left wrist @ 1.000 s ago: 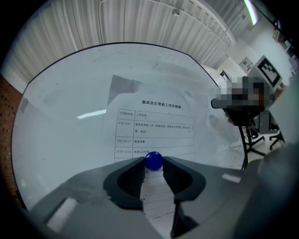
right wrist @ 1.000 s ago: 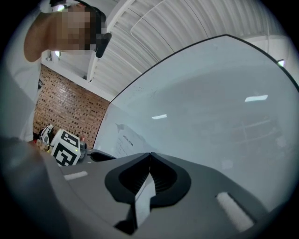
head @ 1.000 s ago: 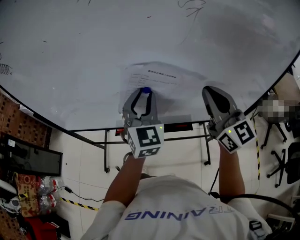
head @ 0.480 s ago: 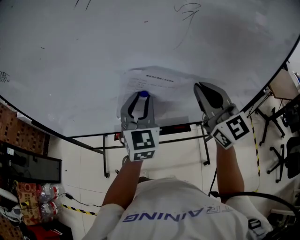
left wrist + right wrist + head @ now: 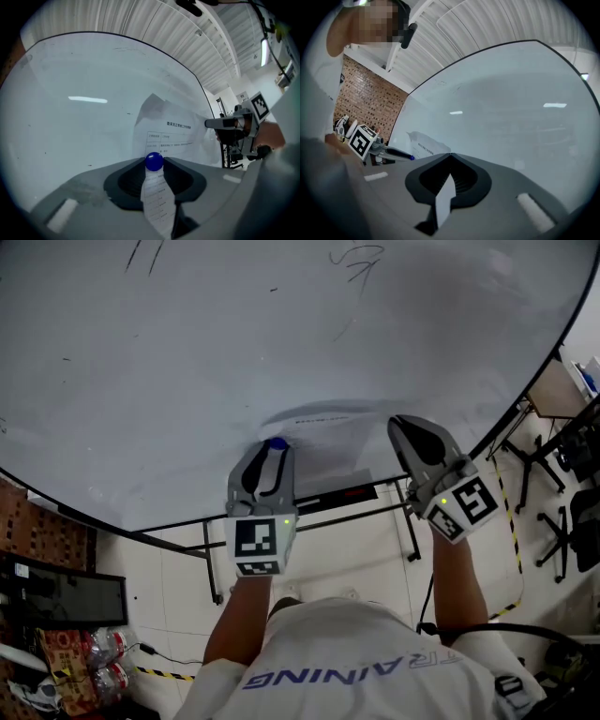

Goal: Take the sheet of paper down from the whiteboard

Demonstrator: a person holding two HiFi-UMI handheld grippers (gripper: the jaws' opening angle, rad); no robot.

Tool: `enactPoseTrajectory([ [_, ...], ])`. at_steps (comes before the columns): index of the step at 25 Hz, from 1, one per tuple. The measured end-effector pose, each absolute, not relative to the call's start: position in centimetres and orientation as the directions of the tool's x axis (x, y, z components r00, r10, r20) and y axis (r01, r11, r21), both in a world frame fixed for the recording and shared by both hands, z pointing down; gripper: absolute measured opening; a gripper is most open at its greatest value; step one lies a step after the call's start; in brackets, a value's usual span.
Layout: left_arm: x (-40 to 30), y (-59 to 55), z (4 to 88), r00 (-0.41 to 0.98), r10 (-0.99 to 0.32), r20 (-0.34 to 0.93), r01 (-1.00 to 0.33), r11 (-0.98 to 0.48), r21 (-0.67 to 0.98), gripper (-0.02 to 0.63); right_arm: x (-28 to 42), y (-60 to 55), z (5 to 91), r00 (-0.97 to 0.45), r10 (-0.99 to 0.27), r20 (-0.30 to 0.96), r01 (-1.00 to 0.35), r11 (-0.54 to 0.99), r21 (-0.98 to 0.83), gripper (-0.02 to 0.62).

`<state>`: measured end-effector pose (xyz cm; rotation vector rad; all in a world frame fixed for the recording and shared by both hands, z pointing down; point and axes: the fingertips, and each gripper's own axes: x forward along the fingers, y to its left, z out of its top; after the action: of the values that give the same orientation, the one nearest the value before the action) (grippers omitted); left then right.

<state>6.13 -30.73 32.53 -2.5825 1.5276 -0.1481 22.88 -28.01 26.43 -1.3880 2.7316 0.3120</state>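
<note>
The sheet of paper (image 5: 323,425) with printed text lies against the whiteboard (image 5: 187,352) and bulges off it; the left gripper view shows the paper (image 5: 176,133) creased. My left gripper (image 5: 273,447) is shut on a round blue magnet (image 5: 276,442) at the sheet's left side, and the magnet (image 5: 153,161) sits between the jaw tips. My right gripper (image 5: 398,424) is shut at the sheet's right edge, with a white strip of paper between its jaws (image 5: 450,154). In the left gripper view the right gripper (image 5: 209,123) meets that edge.
Black pen marks (image 5: 352,259) sit high on the board. The board's black stand frame (image 5: 309,519) crosses below it. Office chairs (image 5: 567,521) stand at the right, a dark monitor (image 5: 61,589) and water bottles (image 5: 94,652) at the lower left. A brick wall (image 5: 365,101) lies beyond.
My left gripper has rolled and shifted a little left with the blue magnet. The paper looks flatter and more bulged. The right gripper has stayed at the sheet's right edge.
</note>
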Motion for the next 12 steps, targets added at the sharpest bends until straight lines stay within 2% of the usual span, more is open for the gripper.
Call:
enactPoseTrajectory([
  [12,1.0,-29.6,34.1,0.511,-0.859,0.032,-0.859,-0.511,-0.019,0.129,29.1,-24.9,29.7,-0.400,-0.913,-0.079,-0.914,0.391,0.108,0.008],
])
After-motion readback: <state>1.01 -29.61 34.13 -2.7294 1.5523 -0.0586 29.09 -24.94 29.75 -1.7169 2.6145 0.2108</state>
